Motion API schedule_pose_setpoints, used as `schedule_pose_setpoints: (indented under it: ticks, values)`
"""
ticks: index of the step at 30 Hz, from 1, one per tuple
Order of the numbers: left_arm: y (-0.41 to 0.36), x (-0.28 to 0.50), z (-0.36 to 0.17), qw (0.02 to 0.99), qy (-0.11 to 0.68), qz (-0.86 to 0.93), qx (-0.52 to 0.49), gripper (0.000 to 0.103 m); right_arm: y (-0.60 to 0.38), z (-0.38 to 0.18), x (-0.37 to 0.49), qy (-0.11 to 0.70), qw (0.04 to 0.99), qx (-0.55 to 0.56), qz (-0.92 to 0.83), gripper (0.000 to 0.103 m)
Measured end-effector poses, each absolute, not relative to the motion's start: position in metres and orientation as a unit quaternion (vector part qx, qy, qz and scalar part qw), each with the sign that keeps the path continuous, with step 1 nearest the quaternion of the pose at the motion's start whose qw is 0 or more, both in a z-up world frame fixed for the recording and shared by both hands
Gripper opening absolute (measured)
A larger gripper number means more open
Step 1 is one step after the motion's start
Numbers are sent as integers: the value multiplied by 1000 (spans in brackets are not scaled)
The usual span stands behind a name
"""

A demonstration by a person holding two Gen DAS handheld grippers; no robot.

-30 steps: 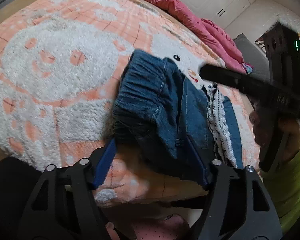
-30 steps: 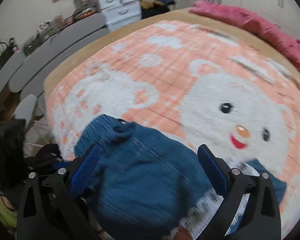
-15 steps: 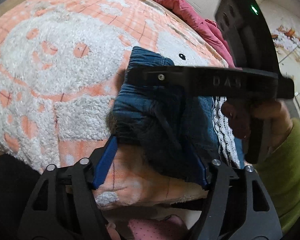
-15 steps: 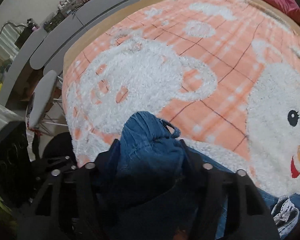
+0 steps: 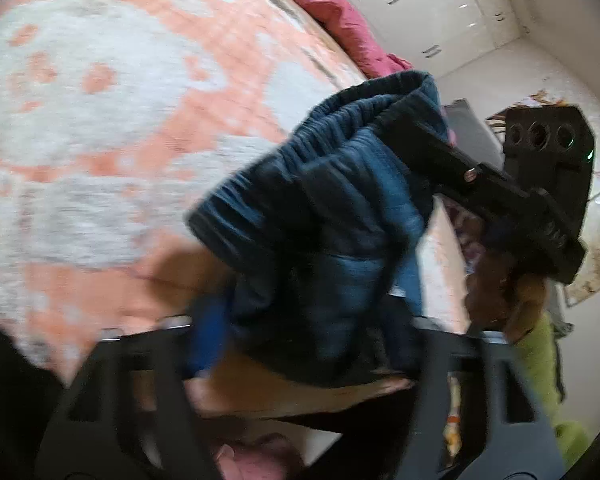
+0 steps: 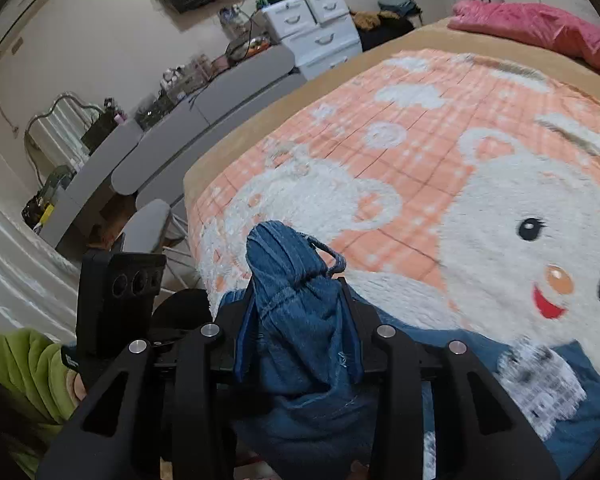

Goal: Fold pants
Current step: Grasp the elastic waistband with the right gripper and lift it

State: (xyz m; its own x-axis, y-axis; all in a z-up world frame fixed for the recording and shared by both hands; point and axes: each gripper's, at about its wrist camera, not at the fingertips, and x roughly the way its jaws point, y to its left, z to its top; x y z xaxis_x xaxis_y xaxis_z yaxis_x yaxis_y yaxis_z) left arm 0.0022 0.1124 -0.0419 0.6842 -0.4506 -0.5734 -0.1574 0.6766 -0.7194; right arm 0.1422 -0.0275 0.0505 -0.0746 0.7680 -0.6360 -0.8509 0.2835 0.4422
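Our right gripper (image 6: 300, 332) has just clamped the pants (image 6: 292, 280) waistband and lifted it toward one o'clock, starting the fold, while our left gripper (image 5: 312, 332) stays spread

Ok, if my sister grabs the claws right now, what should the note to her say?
Right claw: shut on the bunched waistband of the blue pants, held up off the blanket.
Left claw: open, with the pants hanging between its fingers but not gripped. That view is blurry.
The rest of the pants, with the lacy hem, lies on the blanket.
Done: the waistband end is picked up.
Left: probably lay it over the other end, flatten it, and let go.
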Motion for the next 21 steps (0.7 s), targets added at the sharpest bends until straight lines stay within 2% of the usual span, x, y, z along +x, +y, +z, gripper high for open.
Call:
schedule_pose_setpoints:
  ticks: [3, 10, 17, 20, 21]
  values:
    - [96, 7, -24, 845, 377, -94, -367, 31, -53, 56, 152, 419, 691, -26, 588, 35]
    - [28, 17, 1, 872, 381, -119, -285, 31, -126, 53, 172, 399, 716, 21, 573, 35]
    - [-12, 41, -12, 871, 404, -131, -249, 31, -183, 30, 182, 391, 731, 56, 557, 37]
    - [-21, 49, -14, 871, 408, -131, -239, 34, -197, 21, 185, 394, 734, 72, 548, 44]
    - [-28, 53, -12, 872, 408, -135, -237, 39, -205, 18, 187, 396, 736, 84, 543, 52]
